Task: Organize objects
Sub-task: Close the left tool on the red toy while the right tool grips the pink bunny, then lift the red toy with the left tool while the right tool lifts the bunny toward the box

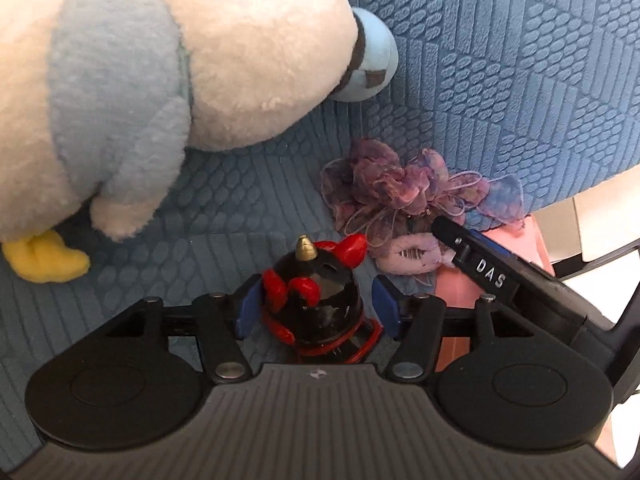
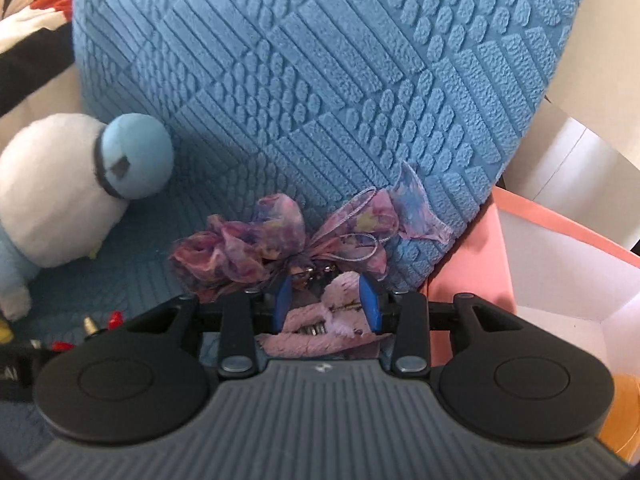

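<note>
A black and red figurine (image 1: 316, 300) with a gold horn stands on the blue sofa seat between the blue pads of my left gripper (image 1: 318, 310); a gap shows on its right side. A pink fuzzy hair clip (image 2: 324, 320) with a purple gauze bow (image 2: 280, 240) lies on the seat by the sofa back. My right gripper (image 2: 326, 304) has its pads on either side of the clip's fuzzy part. The clip (image 1: 412, 258) and the right gripper's finger also show in the left wrist view.
A large white and light-blue plush duck (image 1: 160, 68) lies on the seat at the left; it also shows in the right wrist view (image 2: 60, 192). The textured blue sofa back (image 2: 320, 80) rises behind. An open pink box (image 2: 560, 272) stands beside the sofa at the right.
</note>
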